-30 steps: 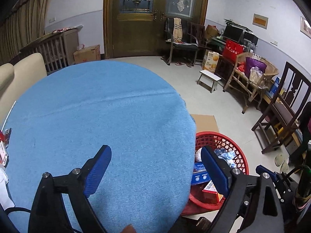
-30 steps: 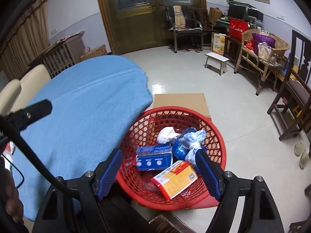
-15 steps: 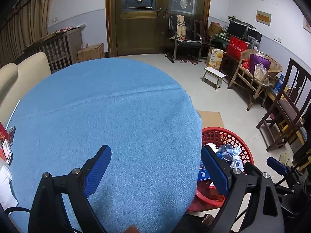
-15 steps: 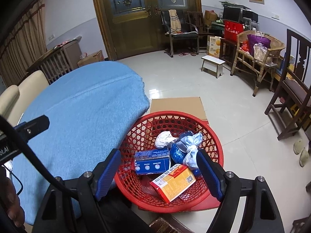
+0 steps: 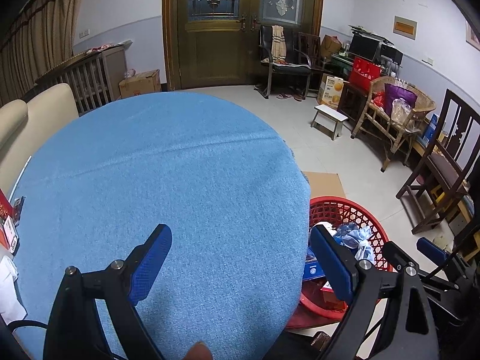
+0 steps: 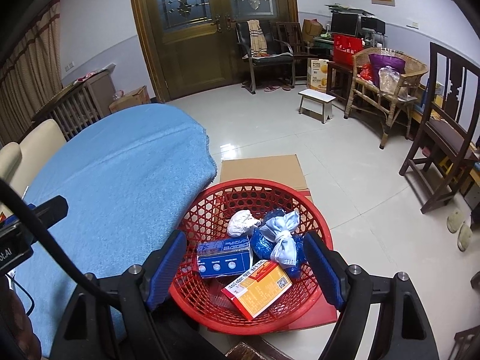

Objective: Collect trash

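Nearest, my right gripper [image 6: 244,259] hung over the red basket [image 6: 322,234], released, its blue pads apart with nothing between them. Inside the basket lay a blue box [image 6: 223,258] on the table side, an orange-and-white carton [image 6: 258,288] at the near rim, and a white paper wad [image 6: 241,222] and a knotted blue bag [image 6: 279,240] toward the far rim. My left gripper [image 5: 240,262], likewise released and empty, sat beside the basket over the blue tablecloth [image 5: 168,186]. Beyond the basket, flat cardboard [image 6: 261,169] covered the floor; farther off stood a white stool [image 6: 316,103].
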`<state>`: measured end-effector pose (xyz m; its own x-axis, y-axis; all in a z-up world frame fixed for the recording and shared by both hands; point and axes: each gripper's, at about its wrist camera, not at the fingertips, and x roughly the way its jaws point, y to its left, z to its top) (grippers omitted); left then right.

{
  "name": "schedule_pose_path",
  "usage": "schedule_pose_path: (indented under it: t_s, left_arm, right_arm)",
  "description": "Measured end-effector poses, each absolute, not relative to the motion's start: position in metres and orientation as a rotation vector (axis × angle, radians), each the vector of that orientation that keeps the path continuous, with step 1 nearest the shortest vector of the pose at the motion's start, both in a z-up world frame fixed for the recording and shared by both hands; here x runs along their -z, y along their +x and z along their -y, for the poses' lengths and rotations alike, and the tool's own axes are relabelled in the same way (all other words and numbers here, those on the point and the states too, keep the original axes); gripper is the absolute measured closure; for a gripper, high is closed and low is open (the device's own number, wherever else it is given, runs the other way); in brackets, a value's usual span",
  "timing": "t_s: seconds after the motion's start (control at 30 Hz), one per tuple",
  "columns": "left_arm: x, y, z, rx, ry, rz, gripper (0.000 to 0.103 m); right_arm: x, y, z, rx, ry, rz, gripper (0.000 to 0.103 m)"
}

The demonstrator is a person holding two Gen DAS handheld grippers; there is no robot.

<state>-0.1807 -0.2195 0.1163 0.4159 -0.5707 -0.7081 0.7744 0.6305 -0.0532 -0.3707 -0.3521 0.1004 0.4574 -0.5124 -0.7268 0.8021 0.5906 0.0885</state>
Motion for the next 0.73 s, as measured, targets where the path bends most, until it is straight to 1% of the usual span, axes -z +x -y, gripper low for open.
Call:
schedule_pose_path:
  t_s: [0.73]
  left_arm:
    - [-0.116,-0.193,0.225,0.893,0.353,-0.723,0.010]
  right_arm:
    - [-0.095,-0.373,0.358,0.886,0.472,-0.728,0.020]
